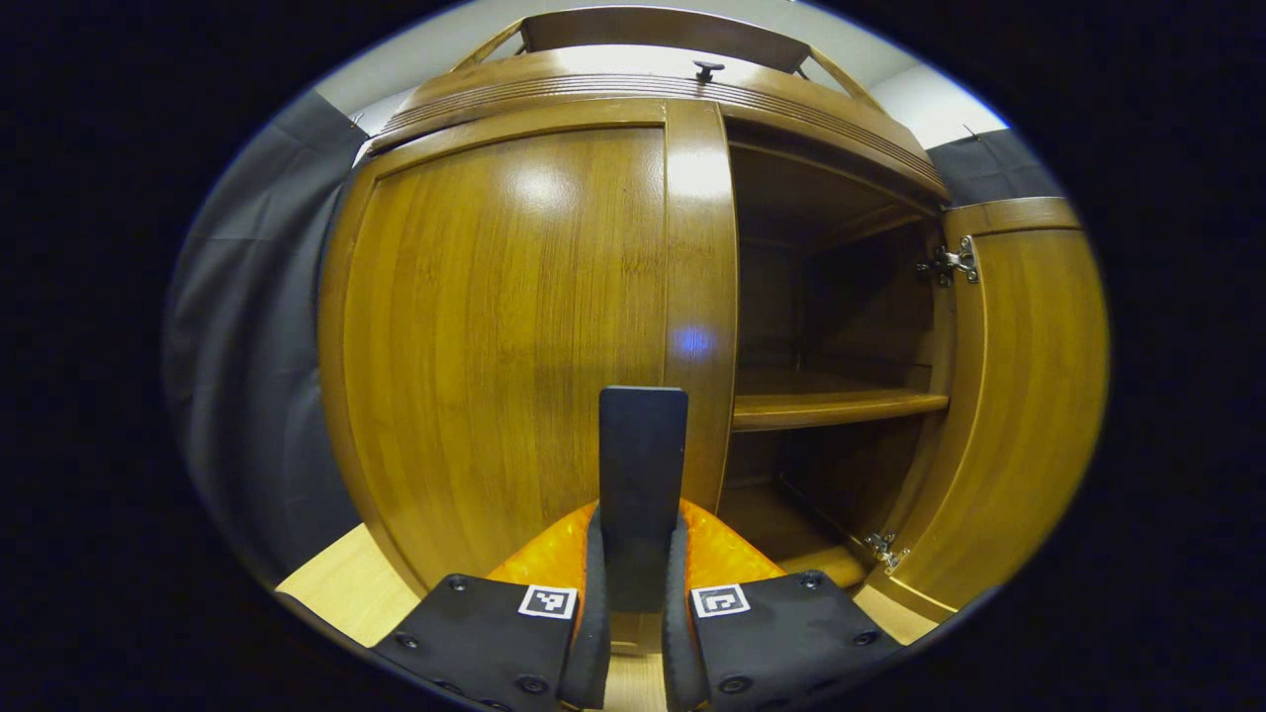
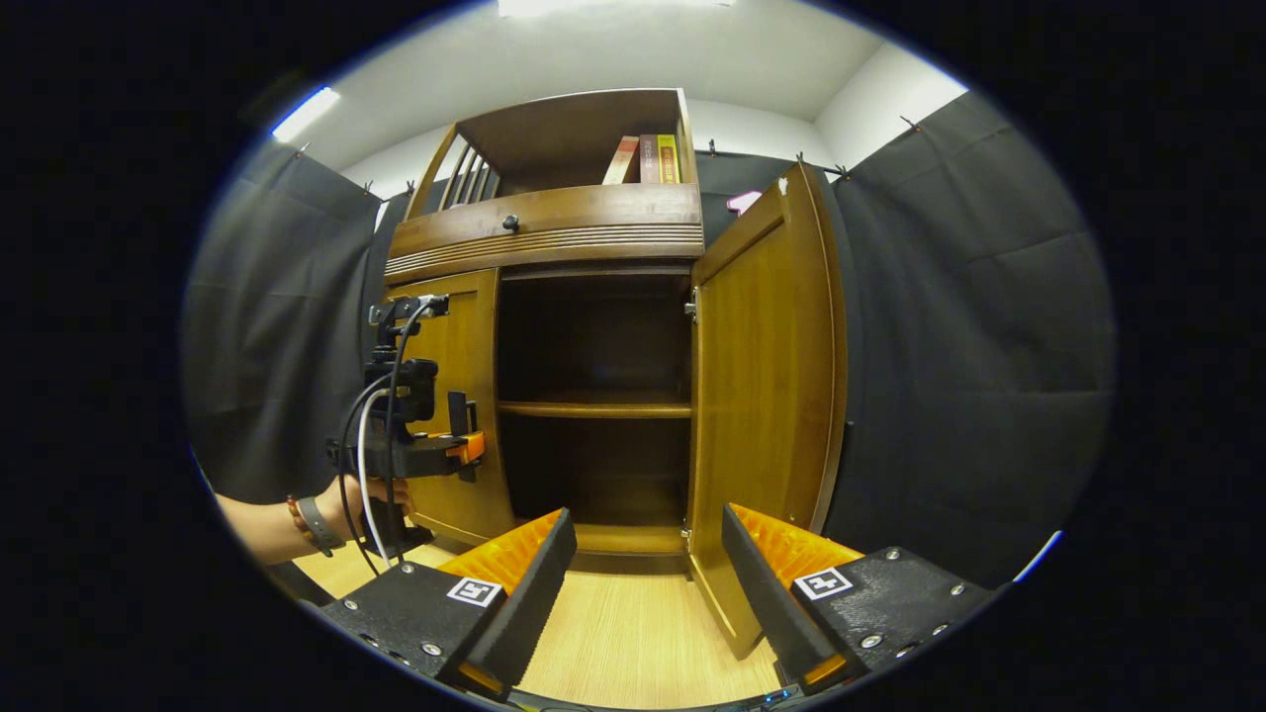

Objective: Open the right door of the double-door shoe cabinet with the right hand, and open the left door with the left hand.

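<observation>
The wooden shoe cabinet's left door stands closed right in front of the left gripper view. My left gripper is shut on that door's dark flat handle, which sticks up between the two fingers. The right door is swung wide open. In the right gripper view, the left door is closed, and a hand holds the left gripper at its inner edge. The right door stands open towards me. My right gripper is open, holds nothing, and sits back from the cabinet above the floor.
The open half shows a dark inside with one shelf. Above the doors runs a drawer with a small knob, and books stand on the top rack. Light wooden floor lies below, with black cloth walls on both sides.
</observation>
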{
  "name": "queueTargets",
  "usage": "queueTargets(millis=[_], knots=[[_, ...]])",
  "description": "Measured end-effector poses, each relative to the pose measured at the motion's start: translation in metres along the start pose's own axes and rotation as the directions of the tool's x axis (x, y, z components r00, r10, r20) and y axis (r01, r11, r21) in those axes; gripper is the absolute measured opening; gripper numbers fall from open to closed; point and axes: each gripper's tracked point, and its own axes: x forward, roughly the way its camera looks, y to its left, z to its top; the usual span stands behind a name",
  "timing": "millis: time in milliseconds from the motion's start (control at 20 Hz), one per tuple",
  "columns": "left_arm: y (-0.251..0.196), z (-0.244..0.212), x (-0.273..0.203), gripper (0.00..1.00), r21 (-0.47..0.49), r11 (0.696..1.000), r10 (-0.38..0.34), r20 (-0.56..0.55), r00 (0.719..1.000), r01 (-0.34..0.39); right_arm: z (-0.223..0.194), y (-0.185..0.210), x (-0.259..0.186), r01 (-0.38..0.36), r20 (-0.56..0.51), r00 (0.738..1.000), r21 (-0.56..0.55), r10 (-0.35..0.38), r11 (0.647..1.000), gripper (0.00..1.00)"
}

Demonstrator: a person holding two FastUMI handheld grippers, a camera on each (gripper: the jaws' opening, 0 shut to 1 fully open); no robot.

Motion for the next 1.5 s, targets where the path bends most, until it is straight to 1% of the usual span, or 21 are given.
queueTargets(millis=[100,250,450,600,750,850,950,1050,1200,1250,1400,1450,1500], knots=[[0.005,-0.001,-0.021,0.28,0.013,1.0,0.001,-0.006,1.0,-0.001,0.001,0.007,0.0,-0.019,0.004,1.0,0.014,0.019,1.0,0.92],[0.016,-0.001,-0.051,0.29,-0.003,1.0,-0.001,-0.018,1.0,0.001,0.0,0.019,-0.002,-0.043,0.011,0.999,0.02,0.043,0.999,0.92],[0.033,-0.002,-0.079,0.28,0.006,1.0,-0.005,-0.011,1.0,0.005,-0.007,0.031,0.001,-0.065,-0.004,0.998,0.012,0.065,0.998,0.92],[0.045,-0.002,-0.096,0.29,-0.014,1.0,0.01,-0.016,1.0,-0.011,-0.009,0.039,0.004,-0.075,-0.015,0.997,0.012,0.075,0.997,0.92],[0.065,-0.003,-0.116,0.29,0.002,0.999,0.042,-0.03,0.999,-0.042,-0.012,0.047,0.004,-0.083,-0.02,0.996,0.008,0.083,0.996,0.92],[0.078,-0.001,-0.129,0.29,-0.006,0.997,0.072,-0.038,0.997,-0.073,-0.012,0.051,0.005,-0.086,-0.021,0.996,0.001,0.086,0.996,0.92],[0.095,-0.002,-0.144,0.28,-0.018,0.993,0.114,-0.037,0.993,-0.115,-0.012,0.053,0.006,-0.095,-0.017,0.995,-0.001,0.095,0.996,0.92],[0.118,-0.002,-0.16,0.27,-0.032,0.985,0.172,-0.013,0.985,-0.172,-0.014,0.057,0.009,-0.105,-0.018,0.994,-0.003,0.105,0.994,0.92],[0.147,0.002,-0.177,0.21,-0.053,0.977,0.209,0.027,0.978,-0.207,-0.014,0.063,0.014,-0.127,-0.024,0.992,-0.003,0.127,0.992,0.92],[0.155,0.002,-0.182,0.17,-0.054,0.975,0.216,0.038,0.976,-0.214,-0.015,0.065,0.014,-0.135,-0.026,0.991,-0.003,0.134,0.991,0.92],[0.193,0.006,-0.193,0.18,-0.059,0.965,0.26,0.058,0.964,-0.256,-0.017,0.072,0.02,-0.15,-0.033,0.988,-0.003,0.15,0.989,0.92],[0.203,0.003,-0.194,0.13,-0.061,0.965,0.26,0.047,0.965,-0.257,-0.017,0.074,0.022,-0.153,-0.034,0.988,-0.003,0.153,0.988,0.92],[0.203,0.006,-0.194,0.07,-0.066,0.971,0.234,0.062,0.97,-0.23,-0.018,0.076,0.021,-0.157,-0.035,0.987,-0.001,0.157,0.988,0.92]])
